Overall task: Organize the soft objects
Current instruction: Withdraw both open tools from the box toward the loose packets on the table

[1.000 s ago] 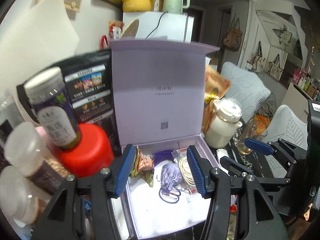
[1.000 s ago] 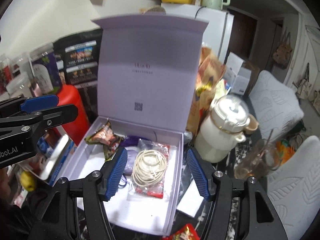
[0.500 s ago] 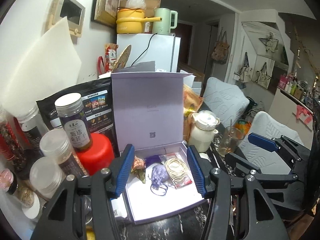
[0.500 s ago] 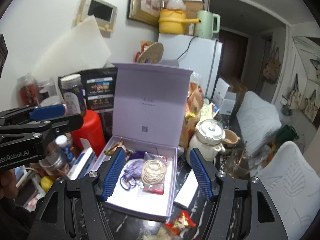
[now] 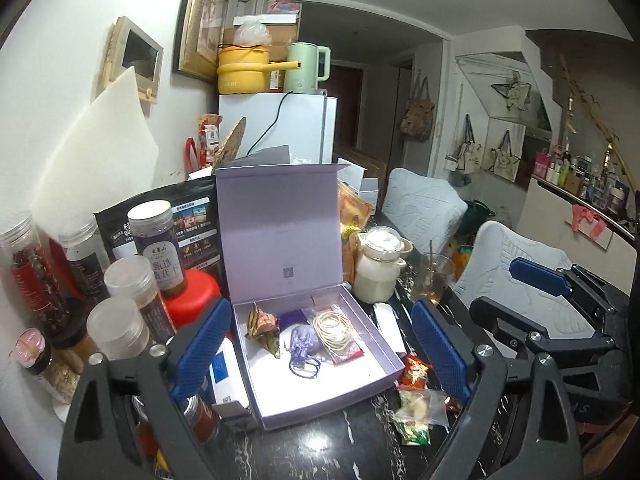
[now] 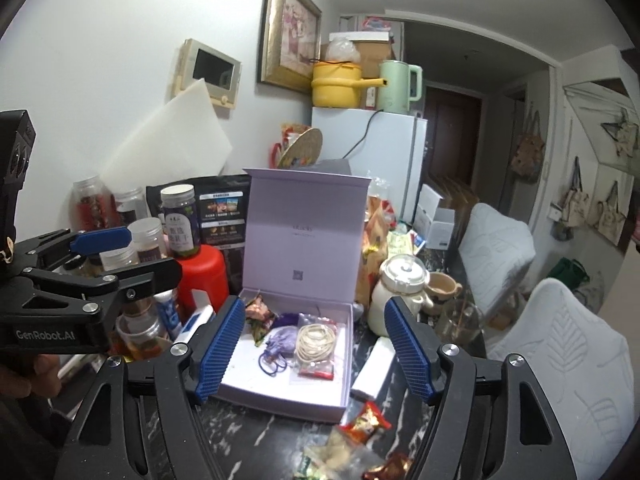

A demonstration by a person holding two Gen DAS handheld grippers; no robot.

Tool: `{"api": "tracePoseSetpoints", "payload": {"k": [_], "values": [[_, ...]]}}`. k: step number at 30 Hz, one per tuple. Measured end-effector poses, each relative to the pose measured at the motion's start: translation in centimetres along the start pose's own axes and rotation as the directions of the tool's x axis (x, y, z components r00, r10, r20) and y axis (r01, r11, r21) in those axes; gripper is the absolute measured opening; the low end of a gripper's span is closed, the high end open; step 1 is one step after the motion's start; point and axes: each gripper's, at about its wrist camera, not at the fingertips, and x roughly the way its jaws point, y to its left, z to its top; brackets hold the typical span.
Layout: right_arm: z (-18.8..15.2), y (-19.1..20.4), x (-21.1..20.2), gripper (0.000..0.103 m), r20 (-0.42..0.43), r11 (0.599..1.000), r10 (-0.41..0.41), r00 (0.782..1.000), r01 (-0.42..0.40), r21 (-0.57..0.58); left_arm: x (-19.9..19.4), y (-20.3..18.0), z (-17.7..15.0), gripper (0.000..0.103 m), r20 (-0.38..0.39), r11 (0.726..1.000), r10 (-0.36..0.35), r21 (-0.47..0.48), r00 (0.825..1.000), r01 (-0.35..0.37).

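An open lilac box (image 5: 384,364) (image 6: 344,384) with its lid upright stands on the dark marble table. Inside lie a purple drawstring pouch (image 5: 303,340) (image 6: 282,340), a bagged coil of cream cord (image 5: 336,330) (image 6: 316,340) and a crumpled snack wrapper (image 5: 262,324) (image 6: 256,314). My left gripper (image 5: 320,352) is open and empty, held back above the box's near side. My right gripper (image 6: 316,352) is open and empty, also back from the box. Loose snack packets (image 5: 416,400) (image 6: 360,428) lie on the table in front right of the box.
Jars and a red canister (image 5: 192,296) (image 6: 202,276) crowd the left of the box. A white teapot (image 5: 378,268) (image 6: 400,292) and a glass (image 5: 432,276) stand on its right. White chairs (image 6: 560,360) are on the right. A white fridge (image 6: 384,152) stands behind.
Both grippers have pulled back and up from the box, which now looks smaller and farther. Both stay open and empty. The box contents have not moved.
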Motion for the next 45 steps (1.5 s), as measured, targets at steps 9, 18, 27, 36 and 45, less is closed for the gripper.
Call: {"api": "tracePoseSetpoints", "payload": {"k": [9,18,27,36,45], "values": [[-2.4,0.3,-3.2,0.081,0.015,0.999,-0.020,1.000,0.019,0.043,-0.9,-0.8,-2.2,0.093,-0.032,0.999,-0.042,0.016,0.999,0.042],[-5.5,0.6,-4.6,0.082,-0.020,0.996,-0.034,0.999,0.035,0.083,-0.7,-1.5,-5.0,0.093,-0.104,0.995,-0.092,0.013,0.990,0.094],[-9.6,0.5,-4.5,0.082,-0.081,0.988,-0.035,0.996,0.046,0.147,0.7,-2.4,-7.9,0.093,-0.192,0.990,-0.132,0.015,0.972,0.138],[-13.4,-1.1,-4.1,0.082,-0.163,0.977,-0.049,0.985,0.081,0.197,2.7,-3.9,-10.4,0.093,-0.264,0.985,-0.161,0.019,0.951,0.172],[-16.2,-3.4,-3.2,0.082,-0.232,0.972,-0.084,0.969,0.131,0.197,5.8,-6.3,-13.1,0.093,-0.365,0.972,-0.229,-0.030,0.903,0.234]]}}
